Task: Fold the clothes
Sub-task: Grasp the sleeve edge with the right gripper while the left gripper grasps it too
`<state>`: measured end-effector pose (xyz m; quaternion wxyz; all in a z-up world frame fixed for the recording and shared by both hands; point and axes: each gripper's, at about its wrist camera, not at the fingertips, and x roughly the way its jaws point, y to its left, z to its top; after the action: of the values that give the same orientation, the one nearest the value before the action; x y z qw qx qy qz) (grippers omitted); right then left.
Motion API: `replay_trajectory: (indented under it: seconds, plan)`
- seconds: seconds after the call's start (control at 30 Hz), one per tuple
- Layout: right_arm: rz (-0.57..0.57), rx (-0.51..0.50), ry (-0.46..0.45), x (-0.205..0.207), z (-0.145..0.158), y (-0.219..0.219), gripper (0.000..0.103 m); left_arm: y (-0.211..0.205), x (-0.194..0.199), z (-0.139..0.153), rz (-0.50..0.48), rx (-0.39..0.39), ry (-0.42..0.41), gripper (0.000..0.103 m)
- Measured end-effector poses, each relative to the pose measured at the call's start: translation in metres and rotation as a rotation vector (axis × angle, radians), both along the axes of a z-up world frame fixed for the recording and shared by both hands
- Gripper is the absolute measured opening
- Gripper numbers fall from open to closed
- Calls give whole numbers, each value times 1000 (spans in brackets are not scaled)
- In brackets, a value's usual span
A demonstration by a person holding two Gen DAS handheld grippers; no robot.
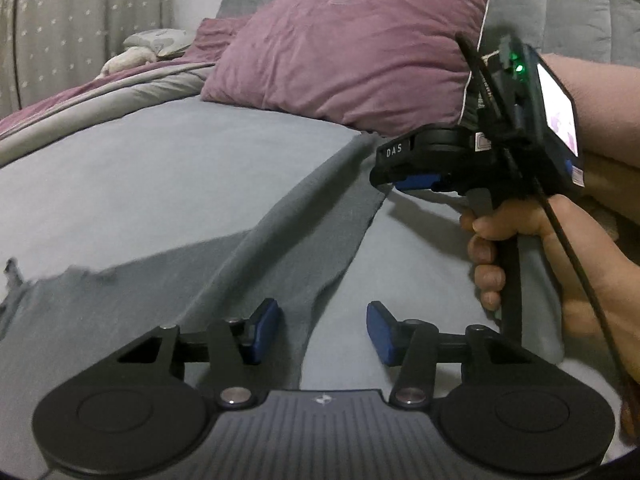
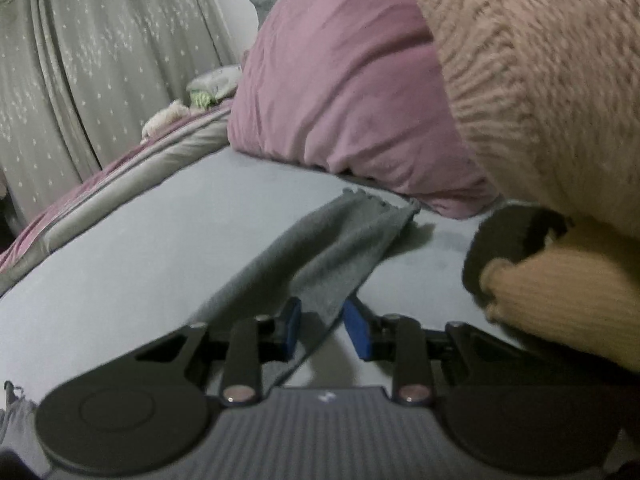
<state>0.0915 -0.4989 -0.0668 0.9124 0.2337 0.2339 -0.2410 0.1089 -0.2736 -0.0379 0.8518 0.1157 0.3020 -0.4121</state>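
A grey garment (image 1: 256,272) lies flat on the light blue bed sheet (image 1: 140,168), and one long sleeve stretches away toward the pillow. My left gripper (image 1: 322,330) is open low over the garment's near part, with the cloth's edge running between its blue pads. My right gripper (image 2: 325,330) is open with a narrower gap, and the sleeve (image 2: 340,240) passes between its fingers. In the left wrist view the right gripper (image 1: 384,178) is seen from the side at the sleeve's right edge, held by a hand (image 1: 532,248).
A mauve pillow (image 1: 352,52) leans against grey quilting at the head of the bed. Close on the right lie knitted clothes: a beige one (image 2: 540,80), a yellowish one (image 2: 560,292) and a dark piece (image 2: 516,240). A star-print curtain (image 2: 80,80) hangs at far left.
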Motion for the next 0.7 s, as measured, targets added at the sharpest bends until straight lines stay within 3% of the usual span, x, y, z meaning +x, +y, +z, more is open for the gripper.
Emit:
replay_trajectory:
  seconds: [0.07,0.13,0.23,0.3,0.5,0.7]
  plan:
    - [10,0,-18,4,-1,-2,10,-5,6,-1,-10,-7,0,44]
    - [25,0,-27,8,-2,-5,9,-9,14,-3,-10,-20,23,36]
    - [34,-89,-12,9,6,1,7,-12,24,-3,-8,-51,59,6]
    - [36,-175,7,8,13,10,7,-11,29,-4,3,-78,89,2]
    - [38,-521,211,16,22,51,7,1,36,-3,-11,-176,179,1]
    - [111,-765,437,21,17,83,7,8,35,0,-99,-182,237,1]
